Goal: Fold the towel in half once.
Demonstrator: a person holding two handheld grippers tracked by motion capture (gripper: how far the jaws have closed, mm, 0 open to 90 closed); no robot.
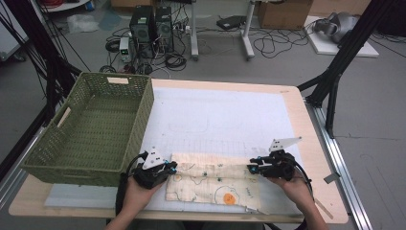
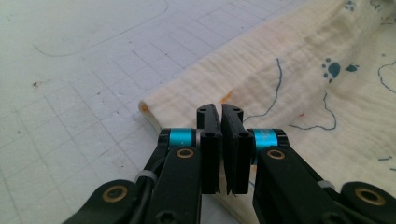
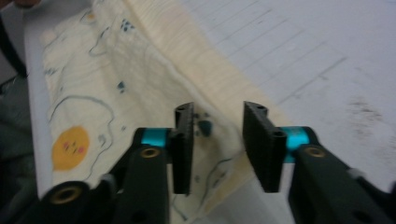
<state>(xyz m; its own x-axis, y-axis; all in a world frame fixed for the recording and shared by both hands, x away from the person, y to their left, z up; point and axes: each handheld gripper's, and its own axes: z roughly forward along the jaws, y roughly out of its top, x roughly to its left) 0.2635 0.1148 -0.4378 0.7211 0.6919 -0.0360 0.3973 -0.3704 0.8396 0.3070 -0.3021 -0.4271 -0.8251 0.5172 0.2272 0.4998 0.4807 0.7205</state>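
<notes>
A cream cloth (image 1: 210, 184) printed with blue lines, paw marks and an orange face lies folded into a long strip near the table's front edge. My left gripper (image 1: 173, 167) rests at the strip's left end. In the left gripper view its jaws (image 2: 220, 112) stand shut over the cloth (image 2: 289, 84), just right of the folded corner, and I see no fold between the pads. My right gripper (image 1: 250, 168) is at the strip's right end. In the right gripper view it (image 3: 219, 109) is open, its pads apart above the cloth's (image 3: 102, 84) edge and not pressing on it.
A green woven basket (image 1: 86, 172) stands at the left of the table, close to my left hand. A white gridded mat (image 1: 220, 115) covers the wooden table (image 1: 311, 143) under the cloth. Black frame legs rise beyond the table's far corners.
</notes>
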